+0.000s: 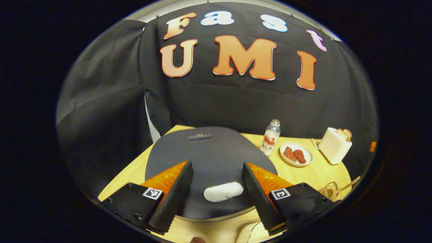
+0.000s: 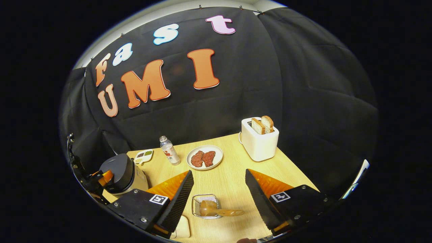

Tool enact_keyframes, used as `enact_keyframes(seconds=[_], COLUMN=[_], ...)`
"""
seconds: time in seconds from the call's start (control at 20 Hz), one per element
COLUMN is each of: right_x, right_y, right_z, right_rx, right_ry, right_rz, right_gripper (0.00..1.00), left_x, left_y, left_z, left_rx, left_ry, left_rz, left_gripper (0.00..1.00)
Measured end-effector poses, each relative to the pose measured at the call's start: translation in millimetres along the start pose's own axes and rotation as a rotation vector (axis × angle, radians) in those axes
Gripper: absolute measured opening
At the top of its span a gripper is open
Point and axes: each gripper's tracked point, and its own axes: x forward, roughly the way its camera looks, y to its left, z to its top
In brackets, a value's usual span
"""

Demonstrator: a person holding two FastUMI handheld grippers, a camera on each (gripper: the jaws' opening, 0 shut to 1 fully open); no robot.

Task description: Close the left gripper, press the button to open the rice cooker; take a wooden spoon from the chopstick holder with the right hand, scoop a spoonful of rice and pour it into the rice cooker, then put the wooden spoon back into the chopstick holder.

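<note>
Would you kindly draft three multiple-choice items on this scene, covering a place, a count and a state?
1. Where does the spoon lie?
A. Across the wire holder
B. On the plate
C. In the toaster

2. How many bread slices stand in the toaster?
A. One
B. Two
C. Four

3. How is the rice cooker's lid?
A. Closed
B. Raised
C. Removed

Answers: 1 A, its bowl rests in the holder between the right tongs. 2 B, two slices poke from the slots. 3 A, the lid lies flat, with the white button between the open left tongs.
</note>
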Motion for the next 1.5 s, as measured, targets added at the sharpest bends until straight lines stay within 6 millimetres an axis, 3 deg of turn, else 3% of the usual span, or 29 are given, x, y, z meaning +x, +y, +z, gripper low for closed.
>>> enact_keyframes(seconds=[0.05,0.25,0.45,0.75,1.1,1.35,1.5], right_x=[0.6,0.1,-6.6,-18.4,-51.9,-83.4,-98.9], right_y=[-0.9,-3.2,-6.3,-13.3,-5.8,10.5,19.3], right_z=[-2.4,-9.4,5.1,48.3,127.7,164.4,174.4], right_rx=[0.004,-0.035,-0.039,-0.036,-0.08,-0.113,-0.106], right_ry=[0.007,0.025,-0.007,-0.092,-0.233,-0.313,-0.348], right_rz=[-0.001,-0.01,-0.012,-0.028,-0.036,-0.011,0.021], right_gripper=[0.95,0.95,0.95,0.95,0.95,0.95,0.95], left_x=[0.1,0.5,-5.8,-48.3,-120.1,-159.8,-170.1], left_y=[-0.1,-0.9,5.4,20.4,42.5,58.2,75.4], left_z=[-11.7,-3.2,8.6,104.7,230.1,268.6,273.5], left_rx=[0.006,0.002,0.01,-0.013,0.001,-0.047,-0.048], left_ry=[-0.002,-0.058,0.024,-0.04,-0.206,-0.271,-0.293], left_rz=[0.003,0.019,0.02,-0.012,-0.023,-0.035,-0.006], left_gripper=[1.0,1.0,0.99,0.97,1.0,0.97,0.97])
